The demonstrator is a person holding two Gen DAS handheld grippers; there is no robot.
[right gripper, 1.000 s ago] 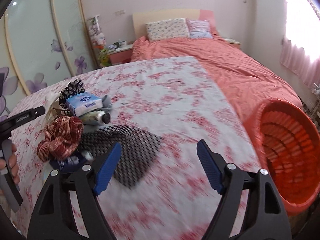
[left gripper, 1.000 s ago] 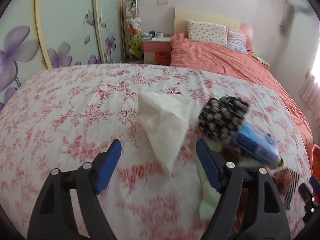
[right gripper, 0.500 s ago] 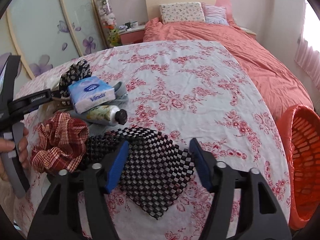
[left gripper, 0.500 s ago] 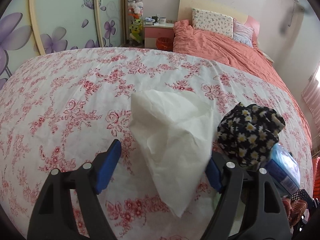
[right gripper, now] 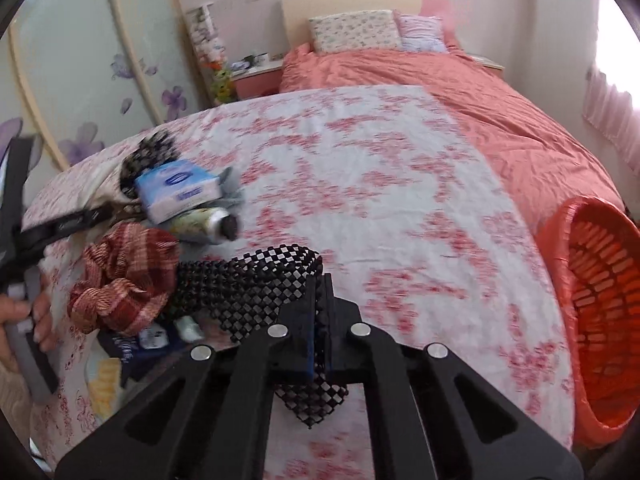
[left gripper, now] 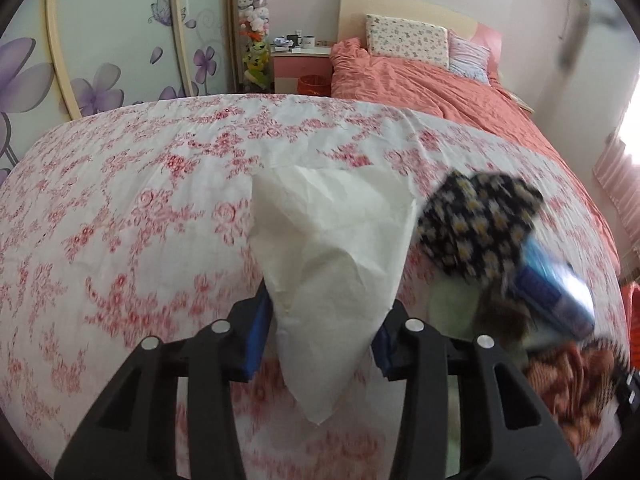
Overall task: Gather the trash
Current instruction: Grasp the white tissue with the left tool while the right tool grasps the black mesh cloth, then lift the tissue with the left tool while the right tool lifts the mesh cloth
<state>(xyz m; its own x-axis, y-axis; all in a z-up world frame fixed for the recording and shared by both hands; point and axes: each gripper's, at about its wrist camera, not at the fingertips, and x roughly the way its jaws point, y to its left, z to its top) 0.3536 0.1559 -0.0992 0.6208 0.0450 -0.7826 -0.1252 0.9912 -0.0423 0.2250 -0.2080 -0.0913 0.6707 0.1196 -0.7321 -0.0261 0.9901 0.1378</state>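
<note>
Left claw (left gripper: 320, 334): its jaws have just been closing, with the white tissue (left gripper: 330, 264) between them. The blue pads sit right at its two sides; a firm pinch cannot be told.
Right claw (right gripper: 319, 320): squeezed together on the black mesh mat (right gripper: 256, 292).
Tissue: on the flowery sheet (left gripper: 120, 208), left of the black flower cloth (left gripper: 476, 228).
Mesh mat: near the middle, right of the red checked cloth (right gripper: 124, 280).
Pile: a blue tissue pack (right gripper: 178, 190) and a tube (right gripper: 206, 222) lie far left.
Basket (right gripper: 600, 320): orange, at the right edge of the bed.
</note>
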